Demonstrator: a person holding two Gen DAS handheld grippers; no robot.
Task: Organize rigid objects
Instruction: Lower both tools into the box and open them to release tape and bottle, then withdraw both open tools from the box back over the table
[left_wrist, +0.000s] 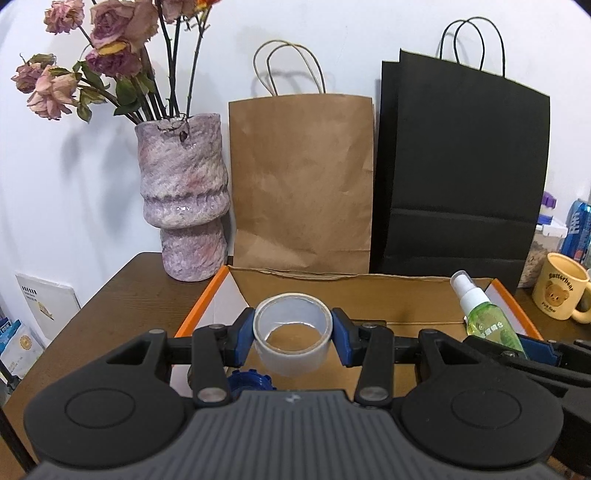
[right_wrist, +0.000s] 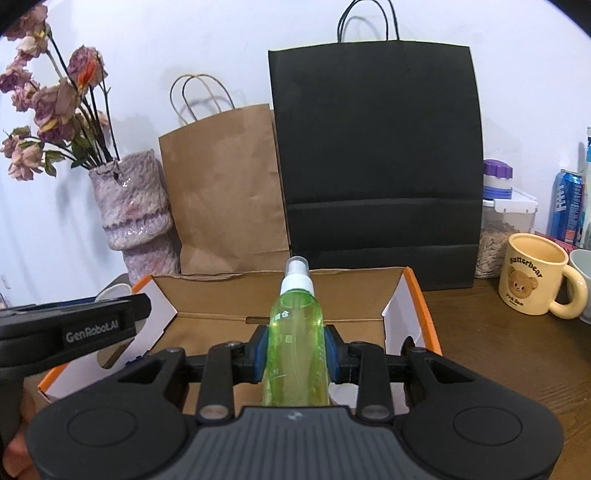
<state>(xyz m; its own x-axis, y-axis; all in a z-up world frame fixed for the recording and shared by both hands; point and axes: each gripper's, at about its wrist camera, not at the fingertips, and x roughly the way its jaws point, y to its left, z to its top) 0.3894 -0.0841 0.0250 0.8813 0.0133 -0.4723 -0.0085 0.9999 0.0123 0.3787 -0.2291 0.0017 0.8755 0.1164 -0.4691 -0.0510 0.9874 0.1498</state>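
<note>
Left wrist: fingers (left_wrist: 293, 328) clamp glossy tape ring (left_wrist: 292, 332) | right fingers (right_wrist: 294, 352) clamp translucent green bottle (right_wrist: 296, 347)

Your left gripper (left_wrist: 293, 330) pinches a tape roll (left_wrist: 291, 338) across its width; your right gripper (right_wrist: 294, 352), just beside it, clamps a green spray bottle (right_wrist: 297, 343), both tilted slightly downward.

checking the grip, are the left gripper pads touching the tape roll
Touching: the left wrist view shows both blue pads of the left gripper pressed against the tape roll.
</note>
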